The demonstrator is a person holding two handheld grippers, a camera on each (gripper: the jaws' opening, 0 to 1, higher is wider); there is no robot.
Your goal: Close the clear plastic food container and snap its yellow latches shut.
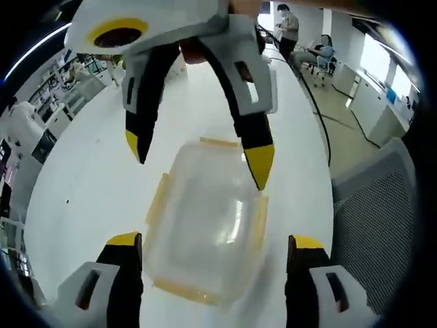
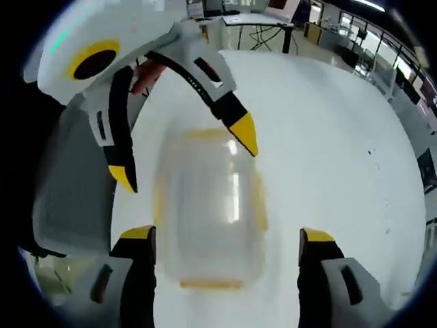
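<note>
The container (image 1: 208, 222) sits on the table (image 1: 82, 171), between the two grippers, which face each other across it. In the left gripper view, the left gripper (image 1: 215, 249) straddles its near end and the right gripper (image 1: 200, 156) hangs over its far end. A chair (image 1: 379, 212) stands beside the table's right edge. People (image 1: 300, 37) are far behind.

Open-plan office/lab space, from what I see.

I'm over a long white table (image 1: 89, 178); in left gripper view ppl at desks w/ an office chair (image 1: 326, 60) in the bkgd, grey mesh chair (image 1: 379, 219) beside the table, shelving (image 1: 61, 102) on the other side. Right gripper view: more desks (image 2: 263, 24), ceiling strip lights (image 2: 369, 5).
</note>
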